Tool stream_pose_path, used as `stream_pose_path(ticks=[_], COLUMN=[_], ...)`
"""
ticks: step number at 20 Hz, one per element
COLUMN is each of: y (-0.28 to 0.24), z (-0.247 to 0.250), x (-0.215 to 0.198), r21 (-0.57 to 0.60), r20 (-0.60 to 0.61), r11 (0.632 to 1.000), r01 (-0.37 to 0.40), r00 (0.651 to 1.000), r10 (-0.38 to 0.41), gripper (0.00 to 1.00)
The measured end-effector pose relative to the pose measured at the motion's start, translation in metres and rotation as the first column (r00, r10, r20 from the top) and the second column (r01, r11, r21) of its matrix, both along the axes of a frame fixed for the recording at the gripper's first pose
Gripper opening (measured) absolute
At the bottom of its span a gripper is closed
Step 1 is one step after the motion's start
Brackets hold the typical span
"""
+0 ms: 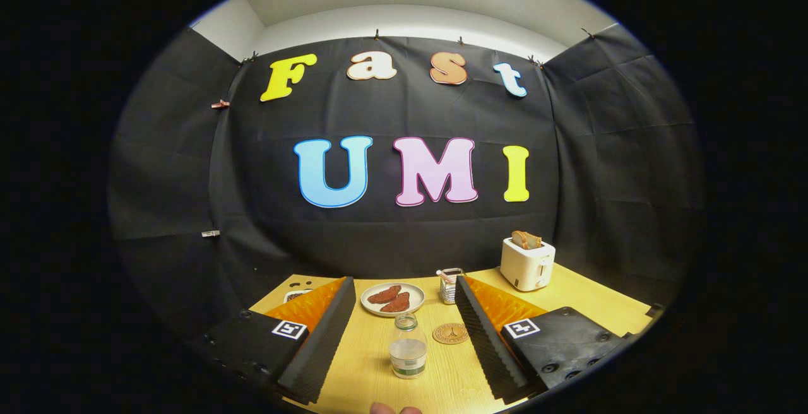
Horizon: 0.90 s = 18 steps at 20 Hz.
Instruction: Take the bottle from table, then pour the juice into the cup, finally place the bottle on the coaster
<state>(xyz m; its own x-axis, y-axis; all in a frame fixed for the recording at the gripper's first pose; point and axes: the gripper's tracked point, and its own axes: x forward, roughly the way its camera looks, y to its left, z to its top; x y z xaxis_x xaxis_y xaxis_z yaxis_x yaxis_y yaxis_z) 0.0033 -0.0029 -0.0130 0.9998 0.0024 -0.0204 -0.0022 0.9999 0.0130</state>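
A small clear bottle [408,354] with no cap stands upright on the wooden table [360,370], holding a little pale liquid. It stands between my two fingers, touching neither. My gripper [403,297] is open wide, with its fingertips reaching past the bottle. A round brown coaster [451,333] lies just right of the bottle, close to the right finger [480,332]. A small glass cup [450,284] with something white and red in it stands beyond the coaster, by the right fingertip.
A plate [392,299] with two reddish-brown pieces sits beyond the bottle. A white toaster [527,264] holding a slice of bread stands at the back right. A small dark item [295,295] peeks out behind the left finger. A fingertip of a person [394,409] shows at the near edge.
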Motion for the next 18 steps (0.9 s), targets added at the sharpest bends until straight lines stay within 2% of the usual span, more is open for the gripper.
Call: stream_pose_path(ticks=[6, 11, 16, 18], y=[0.003, 0.004, -0.005, -0.008], z=[-0.011, -0.064, -0.122, -0.146], x=[0.005, 0.015, 0.031, 0.038], r21=[-0.028, -0.023, 0.004, -0.019], r20=[0.040, -0.004, -0.017, -0.026], r11=[0.999, 0.999, 0.999, 0.999], r01=[-0.015, -0.022, 0.032, 0.050], r00=[0.999, 1.000, 0.999, 0.998], r10=[0.016, 0.022, -0.032, -0.050], gripper=[0.97, 0.97, 0.97, 0.97])
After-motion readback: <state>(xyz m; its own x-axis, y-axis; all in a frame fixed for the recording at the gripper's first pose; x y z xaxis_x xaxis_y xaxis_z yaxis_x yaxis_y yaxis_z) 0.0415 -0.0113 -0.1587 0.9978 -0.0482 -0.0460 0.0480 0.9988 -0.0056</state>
